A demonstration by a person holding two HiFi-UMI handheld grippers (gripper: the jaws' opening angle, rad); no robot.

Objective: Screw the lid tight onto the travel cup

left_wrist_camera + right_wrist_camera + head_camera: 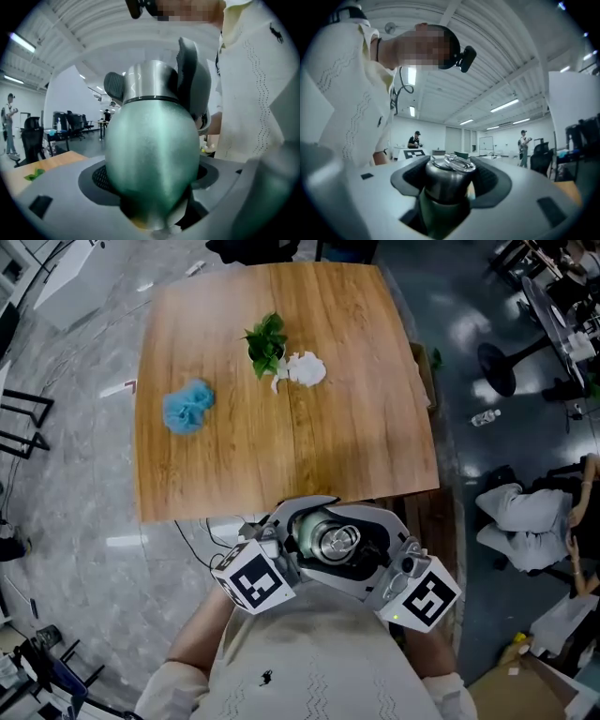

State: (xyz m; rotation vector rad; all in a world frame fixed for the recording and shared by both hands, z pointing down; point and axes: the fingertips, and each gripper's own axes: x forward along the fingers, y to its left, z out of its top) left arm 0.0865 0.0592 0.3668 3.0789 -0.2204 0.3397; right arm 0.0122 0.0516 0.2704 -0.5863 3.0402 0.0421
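Green metal filled my left claw (pixel 152 174): its jaws were clamped on the body of the one travel cup (pixel 152 150). My right claw (pixel 450 179) was closed round the single steel lid (pixel 449 165) on the cup's mouth. I held the cup at my chest, off the near edge of the wooden table (pixel 234 465), its long axis near upright, lid end toward my head. On the table lay one blue puff (pixel 187 407), one green sprig (pixel 266 341) and one white scrap (pixel 305 369).
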